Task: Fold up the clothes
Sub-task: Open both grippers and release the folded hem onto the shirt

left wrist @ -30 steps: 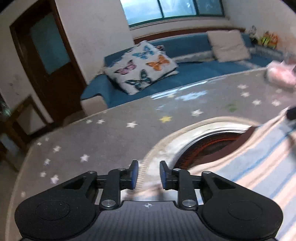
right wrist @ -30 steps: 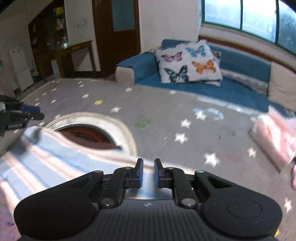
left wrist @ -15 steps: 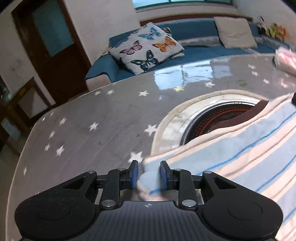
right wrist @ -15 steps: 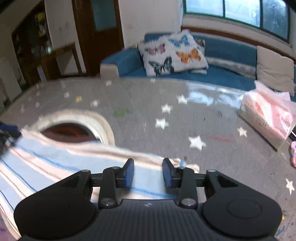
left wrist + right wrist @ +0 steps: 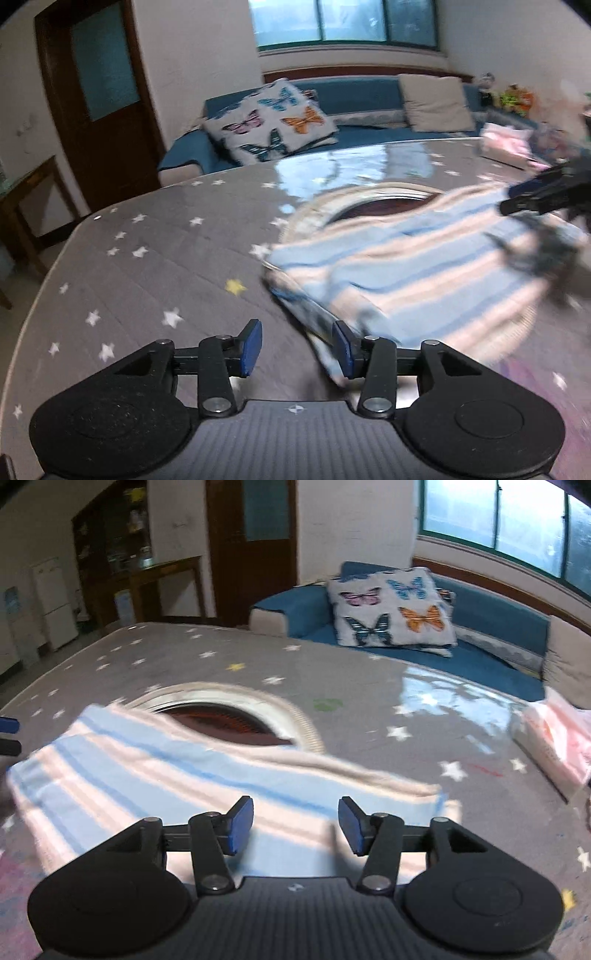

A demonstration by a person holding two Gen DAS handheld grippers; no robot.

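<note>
A blue, pink and cream striped garment (image 5: 402,266) lies folded on the grey star-patterned table cover (image 5: 155,251), partly over a round opening with a dark red grille (image 5: 229,723). My left gripper (image 5: 297,349) is open just off the garment's near left corner, its right finger beside the cloth edge. In the right wrist view the same garment (image 5: 155,775) spreads out below my right gripper (image 5: 295,825), which is open above its near edge with nothing held. The right gripper's fingers (image 5: 535,192) also show at the far right of the left wrist view.
A pink plastic package (image 5: 554,746) rests on the table's right side. Behind the table is a blue sofa (image 5: 491,627) with a butterfly cushion (image 5: 391,613) and a beige cushion (image 5: 436,103). A dark wooden door (image 5: 96,107) stands at the left.
Both grippers opened and let go of the striped garment, which now lies folded on the table. Both have drawn back from the cloth's corners.
</note>
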